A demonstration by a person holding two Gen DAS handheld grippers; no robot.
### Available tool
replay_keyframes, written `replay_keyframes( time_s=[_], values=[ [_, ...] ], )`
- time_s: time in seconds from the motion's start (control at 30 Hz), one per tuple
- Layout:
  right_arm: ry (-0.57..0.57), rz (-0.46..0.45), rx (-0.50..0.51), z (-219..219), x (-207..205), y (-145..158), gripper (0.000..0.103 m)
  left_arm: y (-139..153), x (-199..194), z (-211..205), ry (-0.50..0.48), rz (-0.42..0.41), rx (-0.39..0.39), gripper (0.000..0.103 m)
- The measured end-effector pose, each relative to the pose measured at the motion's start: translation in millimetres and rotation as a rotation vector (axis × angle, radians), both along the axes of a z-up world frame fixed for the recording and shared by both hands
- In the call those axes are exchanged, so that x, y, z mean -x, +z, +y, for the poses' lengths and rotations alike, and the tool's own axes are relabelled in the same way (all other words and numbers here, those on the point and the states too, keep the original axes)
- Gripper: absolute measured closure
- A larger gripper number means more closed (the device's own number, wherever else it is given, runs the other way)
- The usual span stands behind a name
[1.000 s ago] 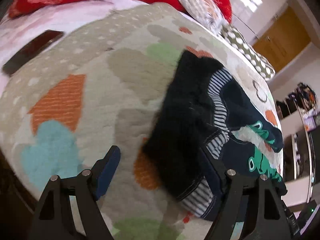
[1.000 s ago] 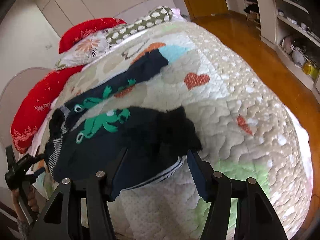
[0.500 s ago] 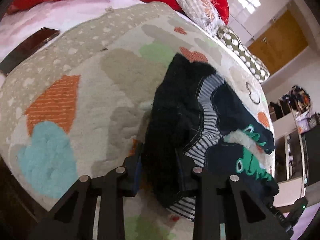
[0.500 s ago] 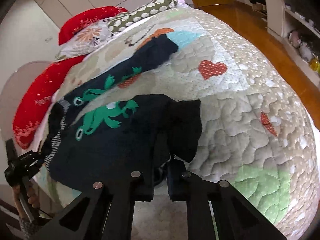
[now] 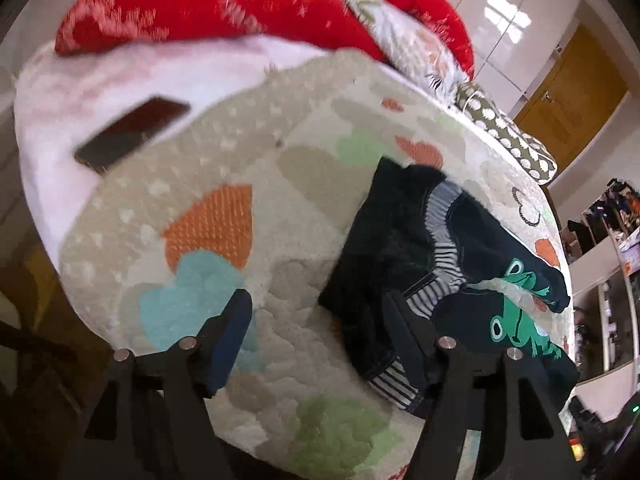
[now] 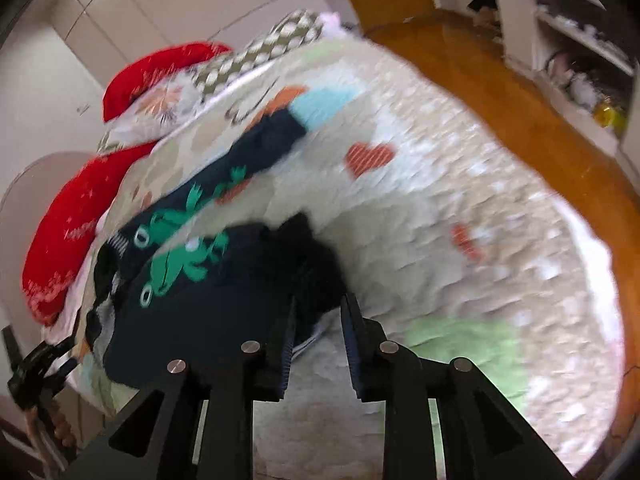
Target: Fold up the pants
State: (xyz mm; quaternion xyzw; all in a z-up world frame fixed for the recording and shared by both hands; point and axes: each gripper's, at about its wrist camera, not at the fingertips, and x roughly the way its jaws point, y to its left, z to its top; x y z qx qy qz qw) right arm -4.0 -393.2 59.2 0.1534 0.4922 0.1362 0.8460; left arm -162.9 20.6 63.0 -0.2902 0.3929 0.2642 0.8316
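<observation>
Dark navy pants (image 5: 400, 240) with green frog prints and a striped waistband lie crumpled on the patterned quilt (image 5: 224, 216). My left gripper (image 5: 318, 320) hovers over the waistband end with its jaws opening wide. Its right finger (image 5: 400, 320) overlaps the pants' edge, and mostly quilt shows in the gap. In the right wrist view the pants (image 6: 208, 312) stretch away to the upper left. My right gripper (image 6: 317, 320) sits at their near dark fold with its jaws opening a little. Fabric lies between the pads, which do not press it.
Red pillows (image 5: 208, 4), a floral pillow (image 5: 416, 52) and a spotted bolster (image 5: 504, 136) line the head of the bed. A dark flat phone-like slab (image 5: 132, 132) lies on the white sheet. Wooden floor (image 6: 500, 92) and shelves (image 6: 568, 40) lie beyond the bed's right edge.
Both grippers closed on the pants half a second ago and have since spread their jaws again. The left gripper has drawn up and back from the waistband.
</observation>
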Motion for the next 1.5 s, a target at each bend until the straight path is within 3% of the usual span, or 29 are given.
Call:
replay_keyframes(
  time_s=[0.1,0.2,0.47,0.63,1.07,1.5],
  values=[
    [0.008,-0.056,-0.002,1.9,1.3,16.3,0.078,13.1,-3.3,-14.2,-0.048,-0.022,-0.032,0.032],
    [0.090,-0.084,-0.003,21.2,2.8,25.1,0.076,15.5,-11.7,-28.6,-0.098,-0.021,-0.049,0.028],
    [0.223,-0.046,0.014,62.4,2.2,7.6,0.075,8.9,-32.3,-50.6,-0.175,0.056,-0.104,0.028],
    [0.226,-0.027,0.006,70.0,-7.7,-3.1,0.074,-2.0,-45.8,-67.4,-0.199,0.140,-0.214,0.028],
    [0.207,0.004,0.002,75.6,-12.5,-29.1,0.071,-19.4,-85.7,-112.9,-0.293,0.226,-0.257,0.028],
    [0.183,0.016,-0.067,62.6,-5.4,-37.5,0.070,-18.7,-81.1,-139.6,-0.331,0.236,-0.284,0.028]
  ],
)
